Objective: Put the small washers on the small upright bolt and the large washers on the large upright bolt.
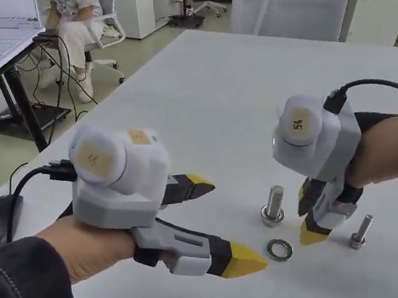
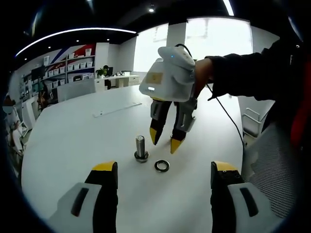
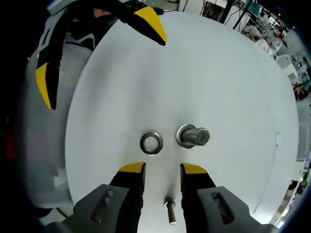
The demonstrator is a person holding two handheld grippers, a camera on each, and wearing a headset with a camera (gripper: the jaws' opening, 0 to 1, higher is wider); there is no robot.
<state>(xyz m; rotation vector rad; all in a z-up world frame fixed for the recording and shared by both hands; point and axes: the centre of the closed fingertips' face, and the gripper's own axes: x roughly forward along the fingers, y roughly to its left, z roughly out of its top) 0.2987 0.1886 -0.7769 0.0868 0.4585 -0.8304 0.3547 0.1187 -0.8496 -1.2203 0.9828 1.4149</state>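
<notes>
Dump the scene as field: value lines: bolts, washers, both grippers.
large bolt: upright on table
small bolt: on table by right gripper, tilt unclear
washer: flat on table beside large bolt, on neither bolt
left gripper: open, empty, above table
right gripper: open, empty, tips down near washer

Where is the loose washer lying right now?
In the head view the washer lies flat on the table, just below the large upright bolt and left of the right gripper.
</notes>
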